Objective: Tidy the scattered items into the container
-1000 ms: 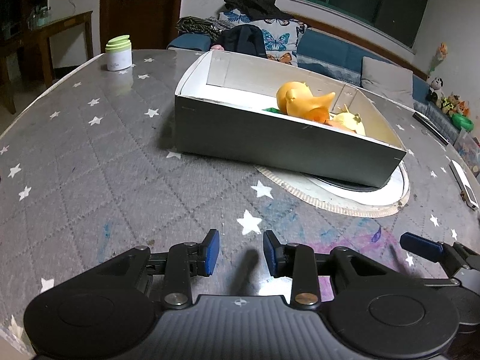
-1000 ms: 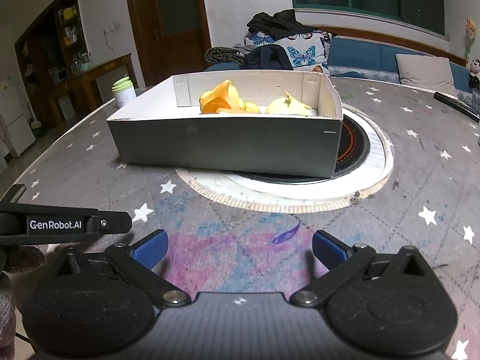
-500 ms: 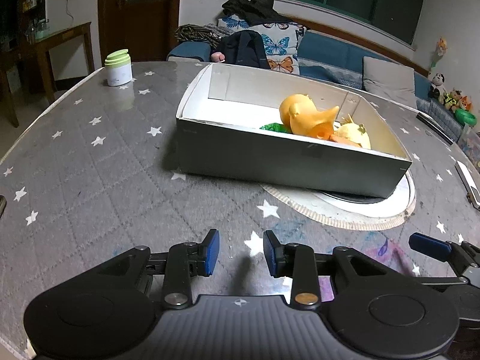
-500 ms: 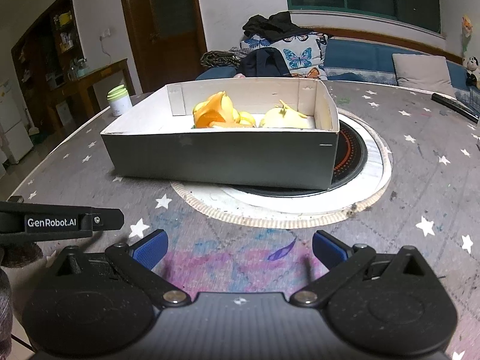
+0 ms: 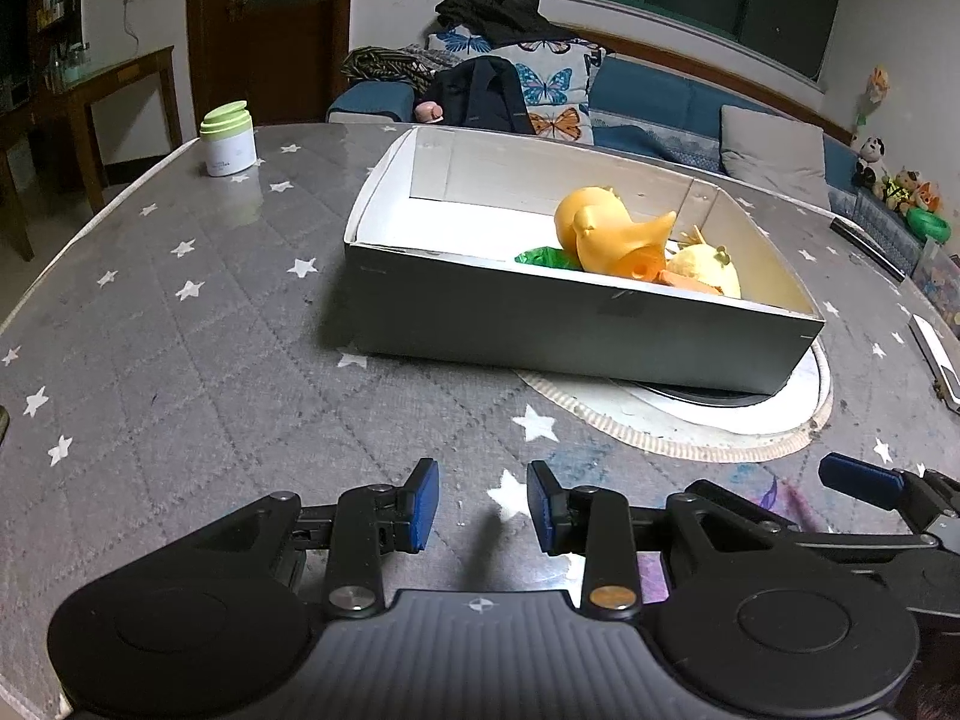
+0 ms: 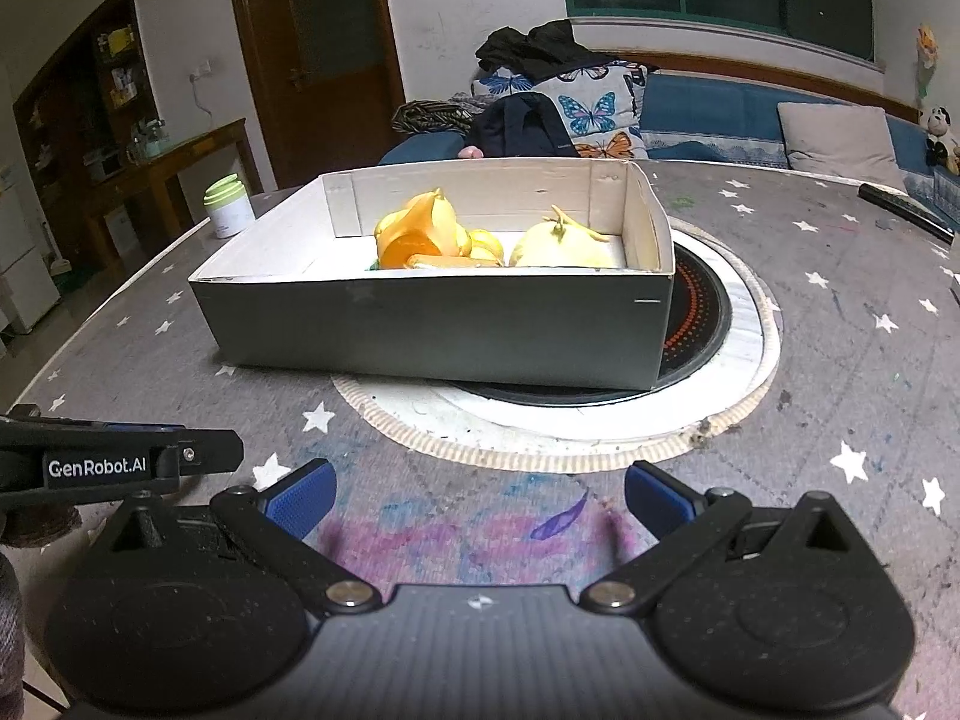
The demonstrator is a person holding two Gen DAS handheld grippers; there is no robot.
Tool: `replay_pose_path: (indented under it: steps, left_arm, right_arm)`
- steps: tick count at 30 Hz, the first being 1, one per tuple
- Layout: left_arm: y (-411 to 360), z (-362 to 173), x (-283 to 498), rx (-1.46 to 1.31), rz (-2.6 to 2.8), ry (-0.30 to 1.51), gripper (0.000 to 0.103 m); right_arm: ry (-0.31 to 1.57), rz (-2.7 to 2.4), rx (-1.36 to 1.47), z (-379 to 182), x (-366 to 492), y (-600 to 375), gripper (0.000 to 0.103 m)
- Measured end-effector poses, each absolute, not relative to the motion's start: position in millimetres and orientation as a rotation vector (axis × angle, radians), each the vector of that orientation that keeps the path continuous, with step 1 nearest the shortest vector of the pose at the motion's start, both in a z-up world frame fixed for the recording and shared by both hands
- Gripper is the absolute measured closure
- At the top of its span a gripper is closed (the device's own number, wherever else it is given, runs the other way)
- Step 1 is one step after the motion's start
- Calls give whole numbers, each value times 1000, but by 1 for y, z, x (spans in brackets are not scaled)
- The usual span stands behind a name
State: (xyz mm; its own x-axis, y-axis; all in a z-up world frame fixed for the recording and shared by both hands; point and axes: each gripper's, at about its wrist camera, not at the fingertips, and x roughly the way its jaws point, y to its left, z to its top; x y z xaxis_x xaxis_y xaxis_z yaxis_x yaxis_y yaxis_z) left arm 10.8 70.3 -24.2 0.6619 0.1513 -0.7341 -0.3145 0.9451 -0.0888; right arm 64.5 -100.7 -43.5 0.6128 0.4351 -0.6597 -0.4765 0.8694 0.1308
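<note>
Seeing toys [image 5: 618, 237] lying inside box [image 6: 432, 324]; my left fingers [image 5: 426, 504] narrowly parted, right fingers [image 6: 300, 495] spread wide, both empty above bench [image 5: 180, 360].

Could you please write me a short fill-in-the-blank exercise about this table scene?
1. The orange toy lies inside the ____.
2. The box partly covers a round ____ set in the table.
3. The right tongs are open and hold ____.
4. The jar has a ____ lid.

Answers: box; burner; nothing; green
</note>
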Motion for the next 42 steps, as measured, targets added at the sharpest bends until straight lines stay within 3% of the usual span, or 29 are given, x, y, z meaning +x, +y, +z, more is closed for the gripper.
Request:
replay_pose_path:
  steps: [42]
  left_arm:
    - [75,1,13,26,254,760,68]
  right_arm:
    - [714,523,-42,-35,73,-100,0]
